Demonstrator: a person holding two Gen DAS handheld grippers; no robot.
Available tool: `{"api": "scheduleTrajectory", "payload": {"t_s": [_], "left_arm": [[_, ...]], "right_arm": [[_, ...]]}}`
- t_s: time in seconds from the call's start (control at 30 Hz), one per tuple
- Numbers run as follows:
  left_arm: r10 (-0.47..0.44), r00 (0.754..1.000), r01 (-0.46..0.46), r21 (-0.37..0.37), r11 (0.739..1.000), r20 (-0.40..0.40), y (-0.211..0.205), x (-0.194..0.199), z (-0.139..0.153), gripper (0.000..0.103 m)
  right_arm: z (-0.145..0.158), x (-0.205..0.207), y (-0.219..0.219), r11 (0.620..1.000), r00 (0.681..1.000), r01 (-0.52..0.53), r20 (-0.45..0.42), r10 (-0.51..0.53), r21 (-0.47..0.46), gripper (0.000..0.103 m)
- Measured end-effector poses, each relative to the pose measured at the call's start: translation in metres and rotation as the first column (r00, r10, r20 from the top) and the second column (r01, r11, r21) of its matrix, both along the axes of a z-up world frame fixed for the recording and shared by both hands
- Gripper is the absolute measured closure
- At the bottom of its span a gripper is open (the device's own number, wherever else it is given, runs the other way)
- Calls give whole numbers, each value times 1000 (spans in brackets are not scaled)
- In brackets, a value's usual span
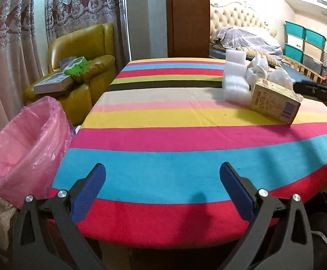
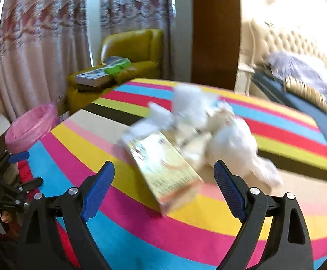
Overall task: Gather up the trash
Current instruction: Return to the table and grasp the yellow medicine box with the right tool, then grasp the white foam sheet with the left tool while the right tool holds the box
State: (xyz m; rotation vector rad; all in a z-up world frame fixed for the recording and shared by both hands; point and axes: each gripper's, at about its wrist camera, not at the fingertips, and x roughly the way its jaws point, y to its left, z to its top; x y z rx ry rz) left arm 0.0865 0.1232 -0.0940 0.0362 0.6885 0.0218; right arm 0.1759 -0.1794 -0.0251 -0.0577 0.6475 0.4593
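A yellowish cardboard box (image 1: 273, 103) lies on the striped table (image 1: 163, 135), next to white foam blocks (image 1: 235, 78) and crumpled white paper (image 1: 264, 69). My left gripper (image 1: 162, 168) hangs open over the table's near edge with nothing between its fingers. A pink-lined trash bin (image 1: 26, 144) stands off the table's left side. In the blurred right wrist view, my right gripper (image 2: 163, 164) is open, close to the box (image 2: 163, 168), whose near end shows between the fingers without touching the pads. The white paper (image 2: 226, 144) lies just behind the box.
A yellow armchair (image 1: 84, 67) with books and a green packet stands beyond the bin, in front of curtains. A bed (image 1: 248, 38) and stacked teal storage boxes (image 1: 305, 40) are at the far right. The left gripper (image 2: 28, 168) and a hand show at the right wrist view's left edge.
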Motion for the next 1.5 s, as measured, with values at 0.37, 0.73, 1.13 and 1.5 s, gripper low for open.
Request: {"api": "scheduleTrajectory", "payload": {"t_s": [0.37, 0.73, 1.13, 1.5], "left_arm": [[75, 997, -75, 2, 997, -33, 21, -4, -1, 5], [82, 996, -81, 28, 996, -36, 20, -7, 1, 5], [7, 1000, -6, 63, 998, -27, -10, 18, 15, 5], [-157, 983, 163, 66, 984, -97, -94, 95, 17, 5]], "right_arm": [[-17, 0, 23, 994, 989, -109, -97, 108, -1, 26], [-22, 14, 59, 987, 996, -71, -63, 62, -146, 37], [-16, -21, -4, 990, 995, 99, 35, -96, -98, 48], [-32, -22, -67, 948, 949, 314, 17, -314, -57, 49]]}}
